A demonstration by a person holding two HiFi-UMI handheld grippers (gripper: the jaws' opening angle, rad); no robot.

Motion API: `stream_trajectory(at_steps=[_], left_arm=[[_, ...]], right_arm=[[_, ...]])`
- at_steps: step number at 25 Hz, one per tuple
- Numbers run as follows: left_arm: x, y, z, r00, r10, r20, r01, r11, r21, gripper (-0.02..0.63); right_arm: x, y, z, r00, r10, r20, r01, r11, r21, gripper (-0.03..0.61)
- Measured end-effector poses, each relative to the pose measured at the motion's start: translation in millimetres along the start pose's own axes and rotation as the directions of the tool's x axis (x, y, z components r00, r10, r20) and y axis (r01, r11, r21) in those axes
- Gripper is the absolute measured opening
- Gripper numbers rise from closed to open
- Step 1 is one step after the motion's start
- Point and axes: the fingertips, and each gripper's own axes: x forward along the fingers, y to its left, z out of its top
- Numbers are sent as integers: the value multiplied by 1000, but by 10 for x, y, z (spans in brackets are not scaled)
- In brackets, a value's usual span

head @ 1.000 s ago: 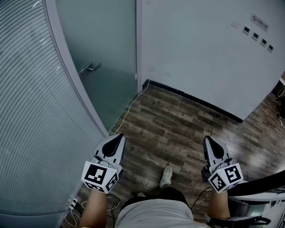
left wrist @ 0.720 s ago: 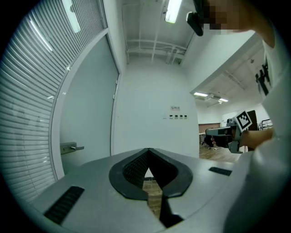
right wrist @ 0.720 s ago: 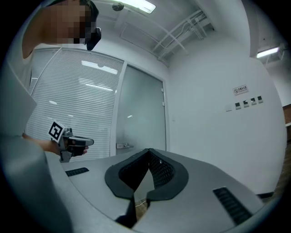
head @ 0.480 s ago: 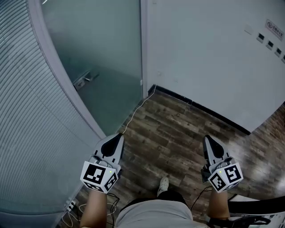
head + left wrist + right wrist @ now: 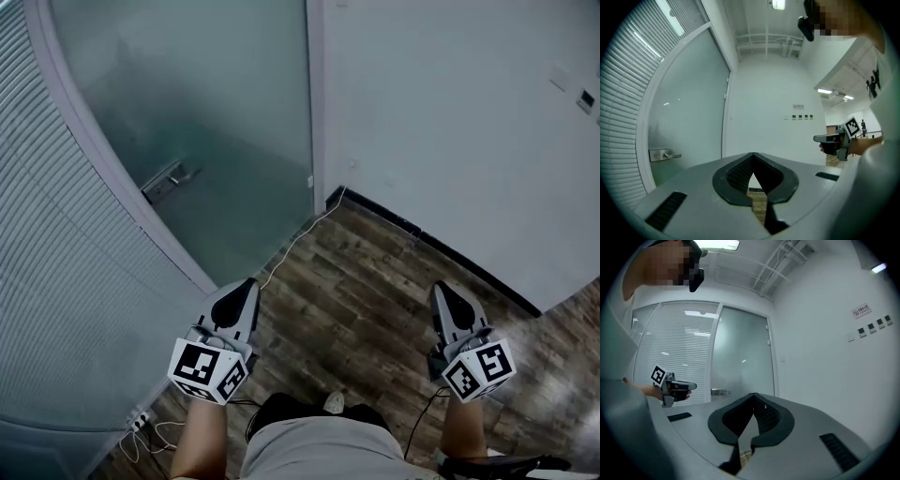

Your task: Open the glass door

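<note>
The frosted glass door (image 5: 216, 112) stands closed in its pale frame, ahead and to the left. Its metal lever handle (image 5: 169, 178) sits near the door's left edge. My left gripper (image 5: 246, 286) points level toward the door's foot, short of it, shut and holding nothing. My right gripper (image 5: 442, 291) points toward the white wall, also shut and empty. In the left gripper view the handle (image 5: 663, 154) shows left of the closed left gripper (image 5: 753, 155). In the right gripper view the handle (image 5: 720, 392) lies beyond the closed right gripper (image 5: 753, 395), and the door (image 5: 743, 357) rises behind it.
A curved glass partition with blinds (image 5: 56, 309) runs along the left. A white wall (image 5: 450, 122) with a black baseboard (image 5: 441, 248) is right of the door. A white cable (image 5: 291, 246) crosses the wood floor (image 5: 366, 281) to a power strip (image 5: 141, 422).
The view has come closer to the door: the door and handle are larger and sit lower and more central. Both grippers keep their pose and stay shut.
</note>
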Motion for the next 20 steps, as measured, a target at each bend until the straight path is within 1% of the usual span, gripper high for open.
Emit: stream_trajectory(at_steps=[5, 11, 16, 20], left_arm=[[281, 53, 4, 999, 39, -17, -38, 999, 10, 0], [567, 266, -86, 997, 74, -22, -74, 997, 0, 0], [818, 602, -48, 994, 105, -10, -105, 994, -3, 0], [1004, 977, 40, 990, 140, 1, -140, 990, 0, 0]], right_arm=[[299, -240, -104, 999, 44, -12, -44, 999, 26, 2], [739, -345, -231, 995, 101, -25, -101, 994, 29, 2], [1237, -373, -245, 989, 144, -34, -143, 989, 22, 2], [1772, -331, -212, 981, 189, -36, -189, 982, 19, 2]])
